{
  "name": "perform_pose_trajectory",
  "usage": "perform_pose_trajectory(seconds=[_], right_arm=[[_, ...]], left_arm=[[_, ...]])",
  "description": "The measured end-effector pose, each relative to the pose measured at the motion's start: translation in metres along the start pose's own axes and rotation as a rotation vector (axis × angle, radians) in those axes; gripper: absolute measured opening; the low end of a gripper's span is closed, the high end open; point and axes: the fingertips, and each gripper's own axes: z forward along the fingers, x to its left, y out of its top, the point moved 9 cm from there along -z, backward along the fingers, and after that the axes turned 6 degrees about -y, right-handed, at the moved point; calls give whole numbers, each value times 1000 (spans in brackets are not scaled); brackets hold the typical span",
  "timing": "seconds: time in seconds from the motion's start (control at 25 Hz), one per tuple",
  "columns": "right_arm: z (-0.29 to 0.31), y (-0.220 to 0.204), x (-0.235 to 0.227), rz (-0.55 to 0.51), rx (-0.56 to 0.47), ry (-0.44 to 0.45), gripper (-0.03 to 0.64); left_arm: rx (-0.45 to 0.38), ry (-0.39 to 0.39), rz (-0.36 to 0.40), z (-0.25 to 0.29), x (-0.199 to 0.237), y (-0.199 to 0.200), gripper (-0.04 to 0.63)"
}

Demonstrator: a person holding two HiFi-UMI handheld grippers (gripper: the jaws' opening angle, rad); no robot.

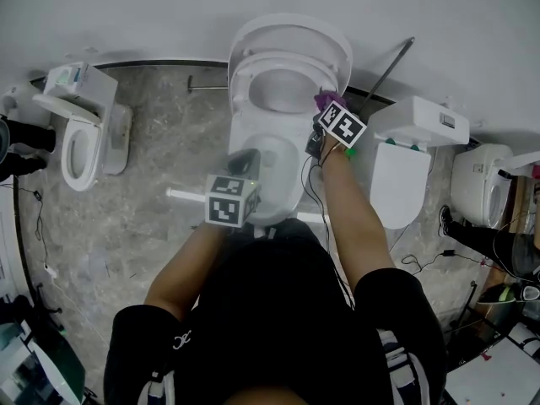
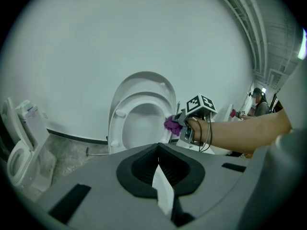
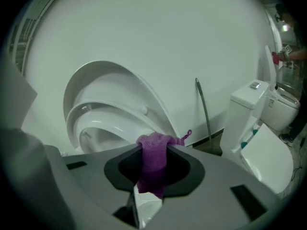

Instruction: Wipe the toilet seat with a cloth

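**A:** Purple knitted cloth (image 1: pixel 324 100) first: from the head view, where is it?

**B:** It is pinched in the right claw (image 1: pixel 326 108), up at the right side of the white oval toilet seat (image 1: pixel 245 84). The seat stands tipped up towards the raised white lid (image 1: pixel 291 32). The left claw (image 1: pixel 246 162) hangs lower, over the front of the bowl and apart from the seat.

**A:** And the left gripper view?

**B:** The left claw (image 2: pixel 158 163) is clenched on nothing, its jaws pressed together. Beyond it, the cloth (image 2: pixel 171 125) sits at the seat's (image 2: pixel 125 110) right edge. Whether it touches or is just beside, I cannot tell.

**A:** The right gripper view?

**B:** The right claw (image 3: pixel 152 174) grasps the cloth (image 3: pixel 153 153). A bunch of it pokes out ahead of the jaws, with the seat (image 3: pixel 98 110) just beyond.

**A:** So how far along is the job?

**B:** I judge the wiping is at hand on the right side only. No streak or damp mark shows on the white plastic, so nothing says what is already done. By my reckoning the top, the left side and the front of the seat are left to cover.
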Motion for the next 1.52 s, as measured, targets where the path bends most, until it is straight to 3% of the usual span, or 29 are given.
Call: perform_pose_trajectory(seconds=[0.32,0.6,1.12,1.28,1.52], right_arm=[[-19,19,29,57,-79,-19,95],[-16,28,63,116,-87,-49,95],[-62,30,117,-40,-174,118,95],[-89,32,117,-96,-222,178,95],[-137,29,98,-252,-287,193,95]], left_arm=[[-15,-36,16,-18,38,13,8],[-6,-40,23,-33,73,18,8],[-54,-66,71,-42,98,54,8],[-58,-75,137,-24,93,81,8],[-76,-103,239,19,78,126,20]])
